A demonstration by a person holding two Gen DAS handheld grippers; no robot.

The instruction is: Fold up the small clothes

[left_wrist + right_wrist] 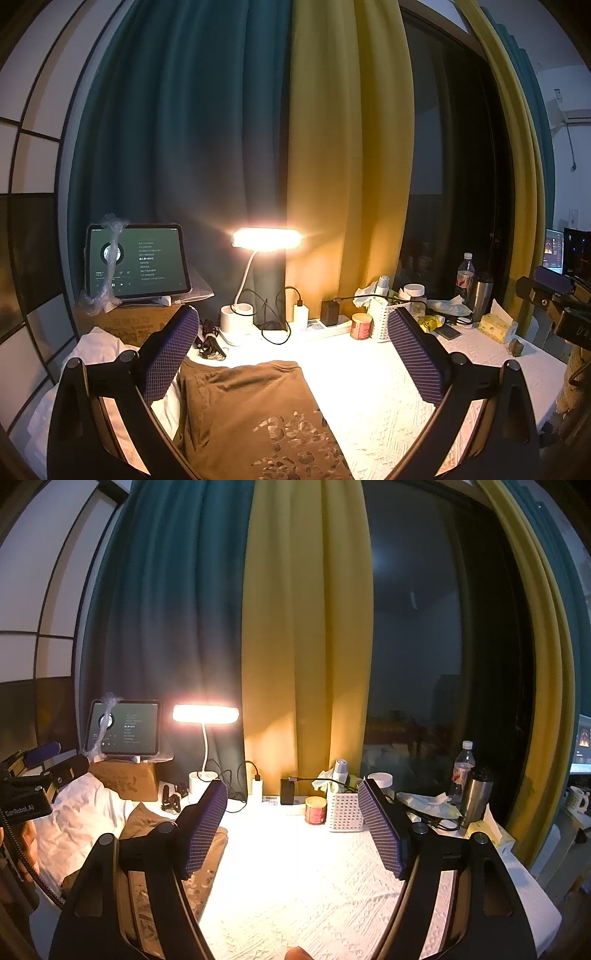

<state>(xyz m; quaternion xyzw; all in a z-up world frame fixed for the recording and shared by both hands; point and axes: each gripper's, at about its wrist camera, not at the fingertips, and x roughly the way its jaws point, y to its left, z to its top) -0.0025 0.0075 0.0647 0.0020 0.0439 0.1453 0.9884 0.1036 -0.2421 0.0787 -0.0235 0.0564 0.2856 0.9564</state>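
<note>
The brown cotton garment with a pale printed pattern (258,417) lies flat on the white textured tablecloth (388,387), its long axis running from 6 o'clock toward 12 o'clock in the left wrist view, the far hem stopping short of the lit white desk lamp (266,240). The left gripper (295,354) hovers directly over it with both purple ribbed pads spread wide and nothing between them; the cloth occupies the lower centre of its span, biased toward the 7 o'clock pad. The right gripper (295,830) is likewise released and empty, positioned over bare tablecloth (the garment appears at its 8 o'clock, partly behind the left finger). Judged from this, the left gripper is nearer and the right must travel toward 9 o'clock to reach an edge.
</note>
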